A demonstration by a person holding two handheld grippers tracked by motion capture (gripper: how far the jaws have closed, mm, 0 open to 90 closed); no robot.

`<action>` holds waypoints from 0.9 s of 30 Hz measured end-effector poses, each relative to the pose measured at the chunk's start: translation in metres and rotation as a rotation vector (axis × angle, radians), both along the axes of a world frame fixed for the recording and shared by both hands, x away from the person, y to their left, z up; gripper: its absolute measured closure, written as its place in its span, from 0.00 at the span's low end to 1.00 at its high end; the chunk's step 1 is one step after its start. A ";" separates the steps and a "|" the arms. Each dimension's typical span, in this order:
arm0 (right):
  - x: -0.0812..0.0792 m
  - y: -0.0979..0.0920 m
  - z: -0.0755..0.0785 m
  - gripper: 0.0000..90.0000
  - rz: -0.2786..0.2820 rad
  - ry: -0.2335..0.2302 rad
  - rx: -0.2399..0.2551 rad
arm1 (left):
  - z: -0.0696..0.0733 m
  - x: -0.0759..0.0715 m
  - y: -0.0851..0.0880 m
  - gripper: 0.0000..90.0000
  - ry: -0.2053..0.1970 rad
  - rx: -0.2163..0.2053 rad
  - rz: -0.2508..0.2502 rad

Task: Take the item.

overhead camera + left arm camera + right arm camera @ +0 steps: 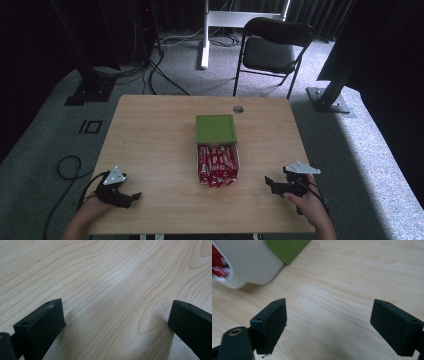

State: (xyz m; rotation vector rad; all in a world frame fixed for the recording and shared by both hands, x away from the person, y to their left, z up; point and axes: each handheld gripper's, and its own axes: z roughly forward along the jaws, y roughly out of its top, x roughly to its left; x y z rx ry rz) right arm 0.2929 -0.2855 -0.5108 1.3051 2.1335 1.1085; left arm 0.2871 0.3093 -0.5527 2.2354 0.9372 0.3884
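A white box (218,163) full of red-wrapped snack bars (217,165) sits in the middle of the wooden table (150,140). Its green lid (215,128) lies just behind it, partly over the far end. My left gripper (131,198) rests near the front left edge, open, with bare wood between its jaws (115,315). My right gripper (270,184) is at the front right, open and empty, pointing toward the box. In the right gripper view the white box wall (249,262) and green lid (285,247) sit at upper left, beyond the gripper (328,322).
A round grommet hole (238,109) is near the table's far edge. A black folding chair (272,50) and a white desk leg (204,35) stand behind the table. Black frame posts (90,75) (332,85) and cables lie on the carpet.
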 end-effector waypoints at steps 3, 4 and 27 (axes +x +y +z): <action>0.000 0.005 0.010 0.16 0.011 -0.020 0.007 | 0.000 0.000 0.000 0.02 0.000 0.000 0.000; 0.001 0.006 0.013 0.16 0.012 -0.023 0.014 | 0.000 0.000 0.000 0.02 0.000 0.001 -0.001; 0.009 0.058 0.066 0.16 0.106 -0.127 0.071 | 0.000 0.000 0.000 0.02 -0.001 0.002 -0.001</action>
